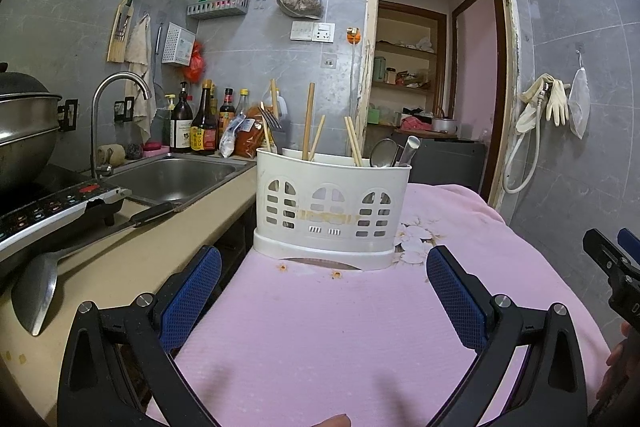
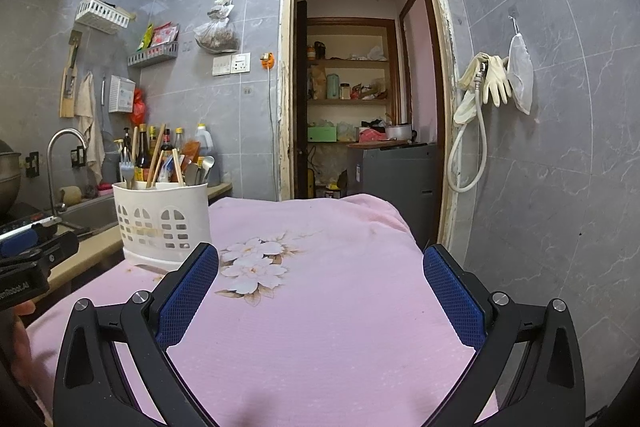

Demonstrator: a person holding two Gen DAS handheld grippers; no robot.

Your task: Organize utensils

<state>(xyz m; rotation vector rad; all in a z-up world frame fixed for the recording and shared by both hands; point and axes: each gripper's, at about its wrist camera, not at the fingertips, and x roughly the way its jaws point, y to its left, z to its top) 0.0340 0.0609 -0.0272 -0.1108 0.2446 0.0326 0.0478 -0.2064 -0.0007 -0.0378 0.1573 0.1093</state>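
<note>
A white utensil caddy (image 1: 332,211) with arched cut-outs stands on a pink cloth (image 1: 320,327) printed with white flowers (image 2: 254,267) at 3 o'clock of it; the tool pads (image 1: 192,295) are blue mesh.

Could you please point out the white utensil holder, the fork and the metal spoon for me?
white utensil holder (image 1: 332,211): left wrist view, middle of its front wall.
fork (image 1: 271,119): left wrist view, on the tines.
metal spoon (image 1: 383,151): left wrist view, on the bowl.

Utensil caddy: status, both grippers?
Left gripper open, empty. Right gripper open, empty. White utensil caddy upright on pink cloth, holding chopsticks, fork, spoons. Nothing blocking.
</note>
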